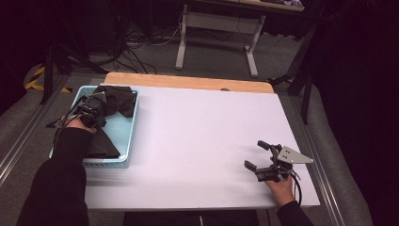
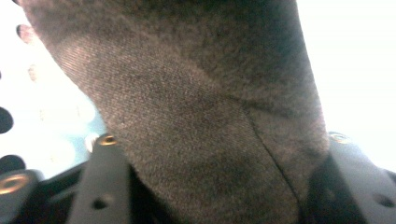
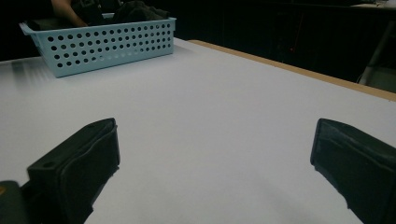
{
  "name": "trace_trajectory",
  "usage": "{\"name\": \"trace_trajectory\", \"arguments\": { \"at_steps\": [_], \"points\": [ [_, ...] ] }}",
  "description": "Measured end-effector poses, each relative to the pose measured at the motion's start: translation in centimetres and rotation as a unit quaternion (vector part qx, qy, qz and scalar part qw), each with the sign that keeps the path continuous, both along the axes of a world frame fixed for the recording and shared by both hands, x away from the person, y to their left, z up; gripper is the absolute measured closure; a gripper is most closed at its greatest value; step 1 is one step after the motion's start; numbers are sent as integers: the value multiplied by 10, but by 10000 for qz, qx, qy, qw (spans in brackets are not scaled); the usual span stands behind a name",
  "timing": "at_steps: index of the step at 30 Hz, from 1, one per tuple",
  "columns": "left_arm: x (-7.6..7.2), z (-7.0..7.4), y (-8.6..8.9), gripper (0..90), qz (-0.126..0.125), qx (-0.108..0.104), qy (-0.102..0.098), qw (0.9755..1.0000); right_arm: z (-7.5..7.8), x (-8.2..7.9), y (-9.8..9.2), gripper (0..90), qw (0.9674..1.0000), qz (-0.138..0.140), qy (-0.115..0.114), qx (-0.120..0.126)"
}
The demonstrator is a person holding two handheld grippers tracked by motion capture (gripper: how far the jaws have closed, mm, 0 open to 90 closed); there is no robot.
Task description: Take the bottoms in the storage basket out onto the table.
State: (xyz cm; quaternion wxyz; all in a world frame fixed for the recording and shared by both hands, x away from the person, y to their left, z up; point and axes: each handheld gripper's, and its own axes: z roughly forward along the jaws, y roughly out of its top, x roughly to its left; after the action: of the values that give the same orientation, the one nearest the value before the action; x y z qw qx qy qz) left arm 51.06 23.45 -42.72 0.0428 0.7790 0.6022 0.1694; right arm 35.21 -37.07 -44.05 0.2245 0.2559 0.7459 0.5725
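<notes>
A light-blue perforated basket (image 1: 133,122) sits at the left of the white table (image 1: 197,141), with dark cloth (image 1: 117,99) piled in it. My left gripper (image 1: 94,106) reaches into the basket's far end. In the left gripper view, the dark brown cloth (image 2: 196,93) bunches between the two black jaws and touches both, so my left gripper (image 2: 215,186) is shut on it. My right gripper (image 1: 254,154) rests near the table's front right. Its jaws stand wide apart with only bare table between them, as the right gripper view (image 3: 215,154) shows.
The basket (image 3: 102,44) stands far off across the table in the right gripper view. A wooden strip (image 1: 188,81) runs along the table's far edge. A desk frame (image 1: 216,28) and cables are on the floor behind. Metal rails flank the table.
</notes>
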Motion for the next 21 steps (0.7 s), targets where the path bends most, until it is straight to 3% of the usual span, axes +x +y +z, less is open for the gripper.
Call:
{"name": "trace_trajectory", "arguments": {
  "at_steps": [3,11,16,21],
  "points": [
    [0,1,1,589,25,-41,1,10000,0,0,0,25,10000,-2,-2,3],
    [-1,7,3,633,62,-87,-97,9999,0,0,0,25,10000,-14,4,7],
    [-5,14,9,659,92,-177,-254,9995,0,0,0,25,10000,-25,4,24],
    [-12,23,12,670,92,-193,-544,9983,0,0,-1,25,10000,-21,-3,35]
  ]
}}
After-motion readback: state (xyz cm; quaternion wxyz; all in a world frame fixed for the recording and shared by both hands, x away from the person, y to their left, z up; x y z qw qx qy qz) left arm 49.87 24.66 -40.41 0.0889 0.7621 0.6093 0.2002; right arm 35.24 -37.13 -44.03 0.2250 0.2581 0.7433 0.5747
